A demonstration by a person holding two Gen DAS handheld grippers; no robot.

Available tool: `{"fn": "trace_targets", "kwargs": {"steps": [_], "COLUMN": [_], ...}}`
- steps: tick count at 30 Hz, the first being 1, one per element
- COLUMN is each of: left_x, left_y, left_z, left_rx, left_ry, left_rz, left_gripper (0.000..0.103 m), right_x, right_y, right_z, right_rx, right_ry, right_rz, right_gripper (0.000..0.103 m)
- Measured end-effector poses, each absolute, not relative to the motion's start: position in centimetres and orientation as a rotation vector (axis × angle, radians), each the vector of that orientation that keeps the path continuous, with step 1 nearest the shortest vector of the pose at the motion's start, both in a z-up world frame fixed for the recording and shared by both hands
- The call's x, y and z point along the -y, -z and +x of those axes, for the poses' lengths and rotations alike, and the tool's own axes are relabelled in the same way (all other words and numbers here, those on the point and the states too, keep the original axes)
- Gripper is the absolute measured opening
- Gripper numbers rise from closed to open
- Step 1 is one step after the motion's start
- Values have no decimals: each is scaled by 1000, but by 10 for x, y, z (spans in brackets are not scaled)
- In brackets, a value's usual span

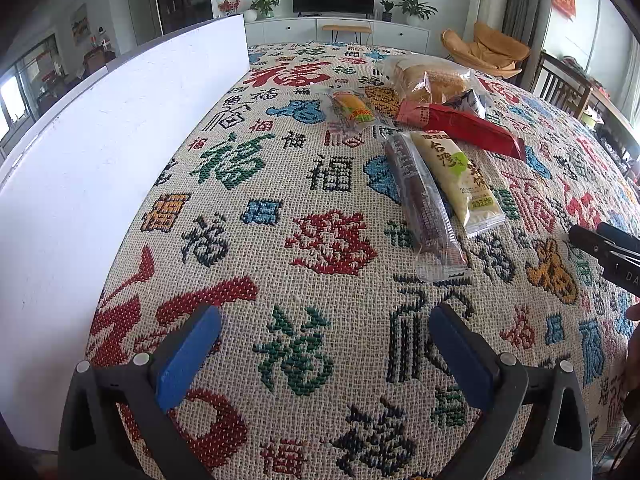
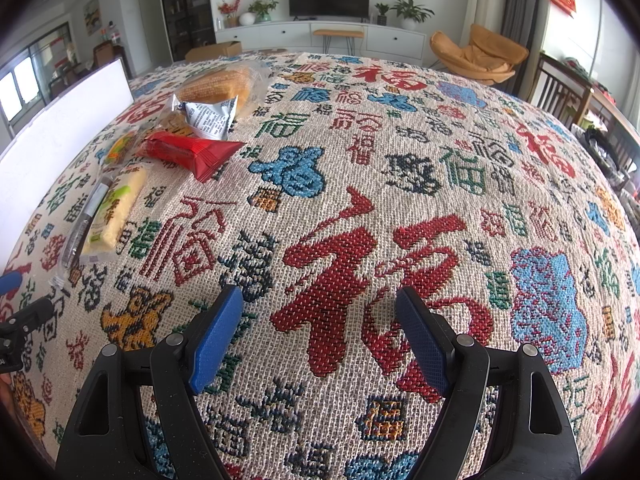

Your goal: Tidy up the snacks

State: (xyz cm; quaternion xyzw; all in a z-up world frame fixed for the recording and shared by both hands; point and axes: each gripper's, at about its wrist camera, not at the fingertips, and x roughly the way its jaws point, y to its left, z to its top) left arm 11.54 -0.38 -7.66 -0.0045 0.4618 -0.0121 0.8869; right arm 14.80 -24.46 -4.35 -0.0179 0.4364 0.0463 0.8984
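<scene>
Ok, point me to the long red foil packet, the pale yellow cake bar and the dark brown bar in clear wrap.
Long red foil packet (image 1: 460, 126): left wrist view, mid-body.
Pale yellow cake bar (image 1: 456, 178): left wrist view, printed face.
Dark brown bar in clear wrap (image 1: 424, 204): left wrist view, centre.

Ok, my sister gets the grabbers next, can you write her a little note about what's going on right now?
Left gripper: open, holding nothing, above the patterned tablecloth.
Right gripper: open, holding nothing, also above the cloth.
Snacks lie in a loose bunch on the cloth: dark long packet beside the pale yellow packet, red packet behind them, small orange snack, bagged bread and a silver packet at the far end.
A white board stands along the left.
Done: nothing looks sorted yet.
Left: all the snacks.
</scene>
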Motion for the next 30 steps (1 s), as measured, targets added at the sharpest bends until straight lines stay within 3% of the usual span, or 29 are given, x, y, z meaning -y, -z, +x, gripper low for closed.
{"fn": "trace_targets", "kwargs": {"steps": [22, 30], "left_x": [-45, -45], "left_y": [58, 63], "left_z": [98, 102], "left_rx": [-840, -866], "left_ry": [103, 106], "left_rz": [-332, -346], "left_gripper": [103, 103], "right_x": [240, 206], "right_y": [43, -2], "right_z": [151, 190], "right_rx": [-919, -883], "right_ry": [-109, -282], "right_rz": [-45, -120], "right_gripper": [84, 84]}}
